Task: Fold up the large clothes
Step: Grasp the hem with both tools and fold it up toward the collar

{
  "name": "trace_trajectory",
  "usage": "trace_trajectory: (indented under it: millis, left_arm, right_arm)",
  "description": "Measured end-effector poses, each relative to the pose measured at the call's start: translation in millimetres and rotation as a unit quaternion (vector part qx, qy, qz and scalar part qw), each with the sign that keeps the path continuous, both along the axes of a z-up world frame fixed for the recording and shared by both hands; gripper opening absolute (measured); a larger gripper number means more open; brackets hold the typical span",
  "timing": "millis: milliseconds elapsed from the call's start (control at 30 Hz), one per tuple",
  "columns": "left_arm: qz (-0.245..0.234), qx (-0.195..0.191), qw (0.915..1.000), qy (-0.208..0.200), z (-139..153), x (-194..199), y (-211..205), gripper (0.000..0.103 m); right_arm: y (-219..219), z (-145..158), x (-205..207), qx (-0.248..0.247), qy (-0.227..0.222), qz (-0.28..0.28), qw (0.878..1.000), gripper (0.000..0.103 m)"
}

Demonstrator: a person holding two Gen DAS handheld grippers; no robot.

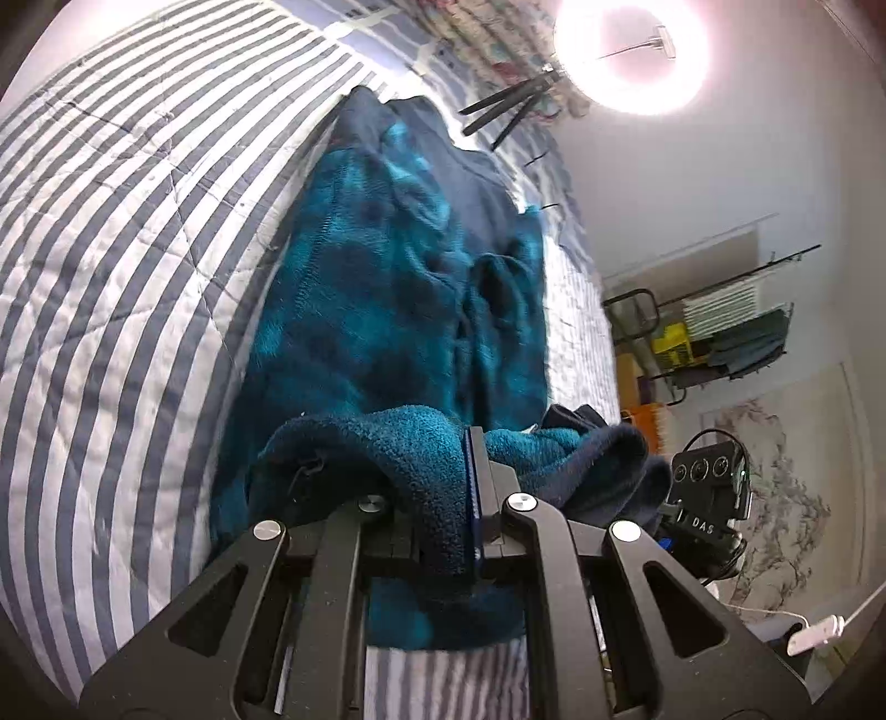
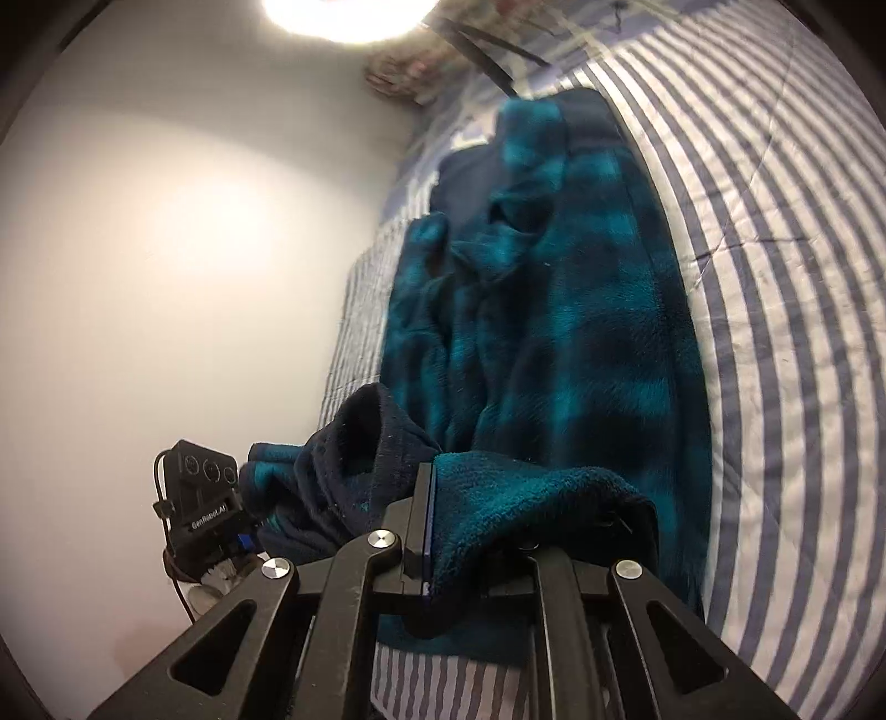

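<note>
A teal and navy checked fleece garment lies lengthwise on the striped bed cover. My left gripper is shut on its near edge, and fleece drapes over the left finger. In the right wrist view the same garment stretches away over the cover. My right gripper is shut on the near edge too, with fleece draped over its right finger. Both grippers hold the edge lifted, close side by side. Each sees the other gripper's camera unit beside it.
A bright ring light on a tripod stands past the bed's far end. A rack with clothes and a yellow box stands by the wall on the right. A white wall runs along the bed's left side.
</note>
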State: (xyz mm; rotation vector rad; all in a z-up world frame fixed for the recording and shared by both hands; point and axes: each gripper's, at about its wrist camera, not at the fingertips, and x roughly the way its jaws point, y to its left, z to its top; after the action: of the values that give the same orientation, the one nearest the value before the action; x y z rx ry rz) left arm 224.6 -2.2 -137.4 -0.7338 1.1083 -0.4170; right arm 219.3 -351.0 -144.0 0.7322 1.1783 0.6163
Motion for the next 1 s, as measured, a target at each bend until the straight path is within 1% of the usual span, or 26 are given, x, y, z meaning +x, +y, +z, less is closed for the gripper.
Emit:
trace_trajectory:
  millis: [67, 100, 133, 200, 233, 300, 333, 500, 533, 567, 633, 667, 733, 767, 833, 867, 900, 933, 967, 1000]
  left_arm:
    - [-0.001, 0.004, 1.0000, 0.007, -9.2, 8.2, -1.1, 0.010]
    - [0.000, 0.005, 0.9999, 0.015, -15.3, 13.0, -1.5, 0.010]
    - [0.001, 0.002, 0.9997, 0.023, -19.9, 16.2, -1.3, 0.010]
    - [0.000, -0.005, 0.9993, 0.038, -26.0, 20.8, -0.4, 0.010]
    - [-0.001, -0.009, 0.9990, 0.043, -27.3, 22.0, 1.0, 0.013]
    - [-0.003, -0.024, 0.9978, 0.063, -29.4, 26.9, 4.6, 0.014]
    - [-0.006, -0.034, 0.9969, 0.070, -29.5, 29.0, 7.4, 0.015]
    - [-0.005, -0.065, 0.9953, 0.072, -24.2, 30.7, 15.5, 0.019]
    - [-0.007, -0.070, 0.9949, 0.072, -23.0, 29.7, 15.5, 0.024]
    - [-0.008, -0.073, 0.9947, 0.072, -22.3, 29.9, 15.6, 0.032]
    - [-0.008, -0.072, 0.9950, 0.069, -20.1, 30.0, 14.4, 0.037]
    - [-0.008, -0.071, 0.9951, 0.069, -19.2, 30.1, 13.6, 0.038]
    - [-0.008, -0.070, 0.9951, 0.069, -18.5, 31.1, 13.2, 0.038]
    - [-0.008, -0.069, 0.9952, 0.069, -18.7, 31.5, 13.7, 0.038]
    - [-0.008, -0.061, 0.9959, 0.067, -17.2, 31.4, 13.6, 0.038]
    - [-0.008, -0.056, 0.9963, 0.065, -17.4, 32.1, 13.8, 0.038]
    - [-0.008, -0.052, 0.9966, 0.064, -17.6, 32.9, 14.4, 0.038]
    - [-0.007, -0.050, 0.9967, 0.064, -18.1, 34.0, 15.3, 0.038]
    - [-0.008, -0.051, 0.9966, 0.064, -19.0, 34.5, 16.1, 0.038]
    - [-0.011, -0.053, 0.9964, 0.065, -18.9, 35.5, 16.4, 0.038]
  right_arm:
    - [-1.0, -8.8, 5.8, 0.005, 0.013, 0.004, 1.000, 0.010]
    - [-1.0, -14.8, 10.8, 0.010, 0.023, 0.004, 1.000, 0.012]
    - [-1.4, -20.0, 14.9, 0.015, 0.034, 0.002, 0.999, 0.012]
    - [-5.8, -33.0, 22.4, 0.039, 0.070, -0.005, 0.997, 0.014]
    - [-8.4, -38.4, 26.0, 0.052, 0.084, -0.009, 0.995, 0.015]
    - [-15.0, -42.9, 28.6, 0.076, 0.100, -0.017, 0.992, 0.017]
    - [-19.6, -42.5, 26.9, 0.090, 0.104, -0.020, 0.990, 0.017]
    - [-35.7, -35.8, 22.8, 0.139, 0.105, -0.029, 0.984, 0.022]
    - [-38.9, -35.0, 20.9, 0.151, 0.105, -0.030, 0.982, 0.022]
    - [-41.8, -33.9, 18.9, 0.156, 0.105, -0.029, 0.982, 0.024]
    - [-43.1, -32.6, 16.2, 0.158, 0.104, -0.027, 0.982, 0.028]
    - [-46.5, -32.4, 15.2, 0.163, 0.108, -0.028, 0.980, 0.030]
    - [-51.1, -36.1, 12.5, 0.188, 0.120, -0.038, 0.974, 0.033]
    - [-53.4, -38.6, 11.6, 0.195, 0.123, -0.040, 0.972, 0.037]
    - [-62.8, -41.6, 4.9, 0.218, 0.121, -0.045, 0.967, 0.070]
    - [-64.8, -41.8, 3.6, 0.219, 0.120, -0.049, 0.967, 0.097]
    - [-70.4, -36.4, -0.5, 0.210, 0.113, -0.056, 0.970, 0.101]
    - [-74.2, -30.0, -3.8, 0.208, 0.099, -0.051, 0.972, 0.097]
    - [-75.8, -24.7, -5.6, 0.203, 0.088, -0.043, 0.974, 0.090]
    - [-77.7, -16.0, -8.8, 0.183, 0.071, -0.032, 0.980, 0.086]
